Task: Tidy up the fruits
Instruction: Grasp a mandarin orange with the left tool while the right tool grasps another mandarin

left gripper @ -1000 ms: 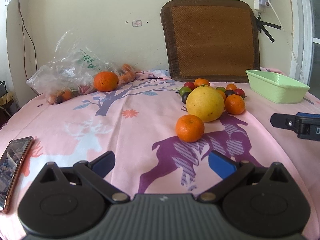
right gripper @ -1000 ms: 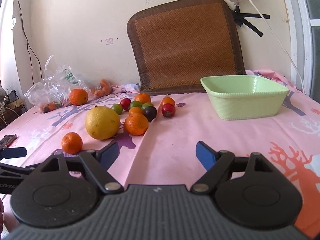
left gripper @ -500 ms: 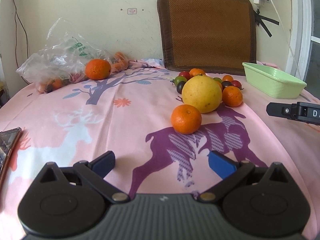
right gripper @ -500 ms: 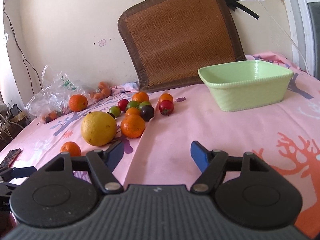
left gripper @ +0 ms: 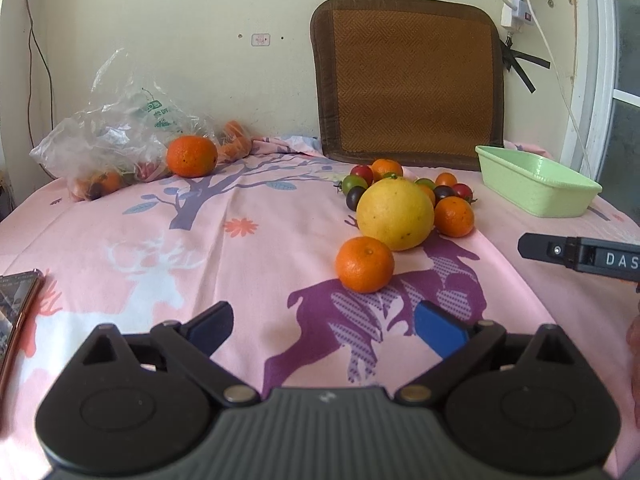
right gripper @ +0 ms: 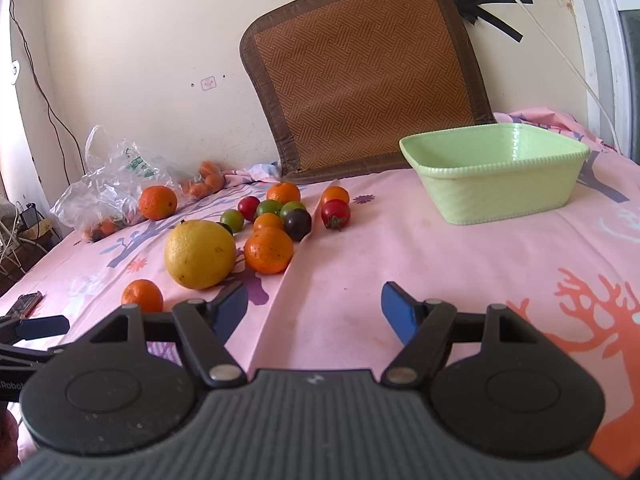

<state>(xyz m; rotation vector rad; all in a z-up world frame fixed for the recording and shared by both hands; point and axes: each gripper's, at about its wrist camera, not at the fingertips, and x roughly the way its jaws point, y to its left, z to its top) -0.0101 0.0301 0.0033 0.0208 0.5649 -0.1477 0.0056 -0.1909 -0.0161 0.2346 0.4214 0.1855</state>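
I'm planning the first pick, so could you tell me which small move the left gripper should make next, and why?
Probably ease the left gripper forward toward the nearest orange. Its jaws are open and empty, that fruit sits alone just ahead, and the green basin appears empty.

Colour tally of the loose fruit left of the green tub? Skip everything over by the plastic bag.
Orange fruit: 5
Yellow fruit: 1
Red tomatoes: 2
Green tomatoes: 3
Dark purple tomatoes: 2
Total: 13
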